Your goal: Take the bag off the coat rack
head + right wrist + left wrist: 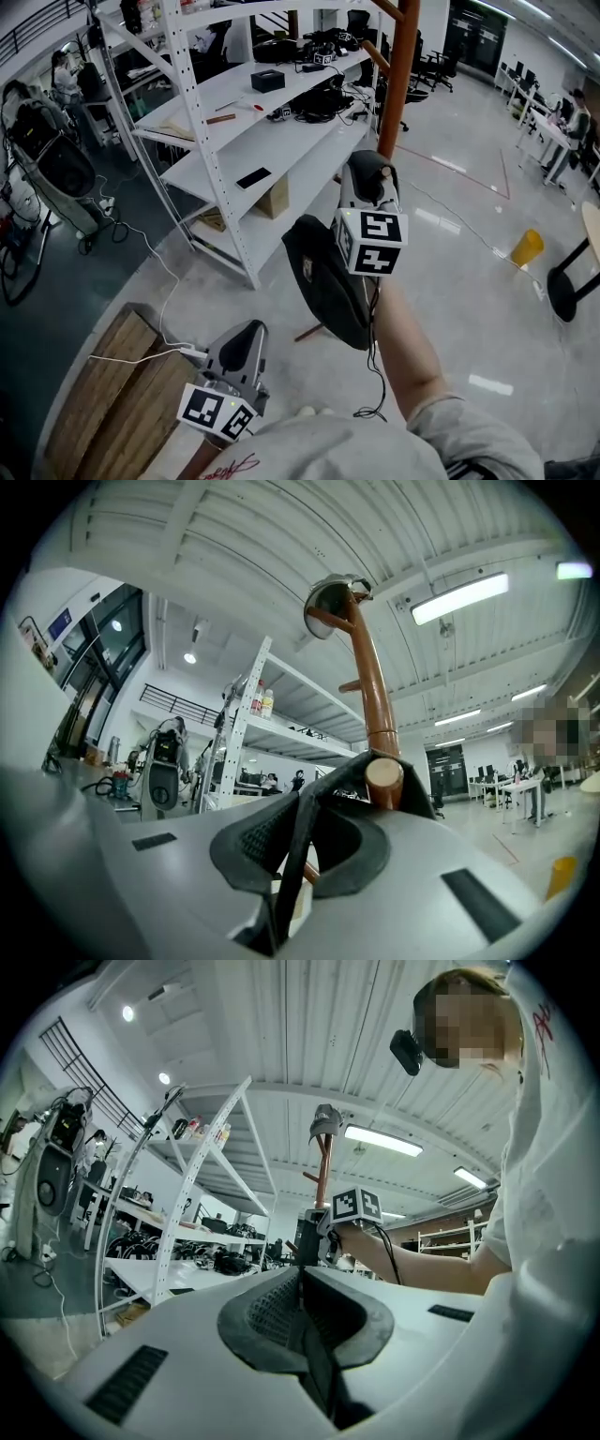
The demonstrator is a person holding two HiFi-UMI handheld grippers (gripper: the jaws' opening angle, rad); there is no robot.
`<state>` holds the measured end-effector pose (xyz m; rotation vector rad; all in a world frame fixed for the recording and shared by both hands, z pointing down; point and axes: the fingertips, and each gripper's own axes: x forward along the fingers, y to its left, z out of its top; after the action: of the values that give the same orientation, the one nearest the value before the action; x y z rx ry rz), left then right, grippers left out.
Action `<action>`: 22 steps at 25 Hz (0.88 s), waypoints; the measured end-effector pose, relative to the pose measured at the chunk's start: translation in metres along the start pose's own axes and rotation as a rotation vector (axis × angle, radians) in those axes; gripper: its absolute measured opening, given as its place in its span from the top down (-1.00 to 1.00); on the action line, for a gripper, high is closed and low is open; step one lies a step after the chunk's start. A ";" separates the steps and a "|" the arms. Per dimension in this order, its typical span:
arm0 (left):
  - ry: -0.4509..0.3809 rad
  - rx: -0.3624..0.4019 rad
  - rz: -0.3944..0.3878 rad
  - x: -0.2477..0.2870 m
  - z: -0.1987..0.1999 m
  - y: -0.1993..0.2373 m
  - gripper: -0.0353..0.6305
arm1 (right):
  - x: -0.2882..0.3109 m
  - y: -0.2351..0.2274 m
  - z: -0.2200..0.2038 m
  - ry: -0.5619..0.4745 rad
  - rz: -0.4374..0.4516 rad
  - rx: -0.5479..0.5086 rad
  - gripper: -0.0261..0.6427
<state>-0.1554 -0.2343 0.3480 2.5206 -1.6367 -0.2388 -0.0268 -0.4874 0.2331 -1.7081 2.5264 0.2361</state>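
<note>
The right hand-held gripper (305, 803) is closed on the black fabric strap (296, 864) of the black soft bag (328, 281). The strap loops over the round-ended wooden peg (383, 776) of the brown wooden coat rack (368, 672). The bag hangs beneath this gripper, beside the pole. The left hand-held gripper (302, 1277) is closed and empty, held low, well apart from the rack.

Risk: the loop is not yet clear of the peg tip. Pulling outward before lifting higher may snag the strap and tilt the rack. The thin strap may also slip through the pads under the bag's weight.

Limits: the rack's base is mostly hidden behind the bag. The bag body is partly covered by the marker cube (368, 242). The grey object (328, 602) atop the pole cannot be identified.
</note>
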 end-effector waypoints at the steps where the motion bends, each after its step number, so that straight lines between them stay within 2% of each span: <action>1: -0.001 0.001 0.001 0.000 0.000 0.000 0.81 | -0.001 0.000 0.001 -0.005 0.001 0.017 0.80; 7: 0.002 -0.007 0.006 -0.002 -0.002 0.001 0.81 | -0.007 0.004 0.015 -0.039 0.003 0.079 0.80; 22: -0.017 -0.006 0.005 -0.013 0.001 -0.005 0.81 | -0.037 0.016 0.065 -0.145 0.052 0.096 0.81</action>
<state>-0.1563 -0.2204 0.3471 2.5160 -1.6461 -0.2646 -0.0287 -0.4371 0.1764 -1.5337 2.4386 0.2292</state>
